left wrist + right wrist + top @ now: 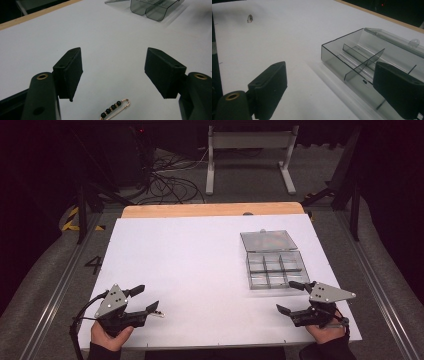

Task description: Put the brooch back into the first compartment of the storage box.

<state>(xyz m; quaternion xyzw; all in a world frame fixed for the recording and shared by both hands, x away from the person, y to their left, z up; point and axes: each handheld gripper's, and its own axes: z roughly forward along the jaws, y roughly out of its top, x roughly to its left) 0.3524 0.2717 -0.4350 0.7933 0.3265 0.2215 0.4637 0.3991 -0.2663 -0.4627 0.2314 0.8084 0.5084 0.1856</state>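
White table | beaded pin just below open left tongs

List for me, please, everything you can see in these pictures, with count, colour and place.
safety pin: one, gold with four black beads, flat on the table just in front of the left gripper's jaws.
compartment box: one, clear smoky grey plastic with dividers, lid folded open behind it, on the table's right half, next to the right gripper.
table: one, white top with a wooden strip along the far edge.
stand: one, light grey metal, on the floor beyond the table.
cables: a dark tangle on the floor, far left.
left gripper: one, black, jaws open, nothing between them.
right gripper: one, black, jaws open, beside the box's near wall.
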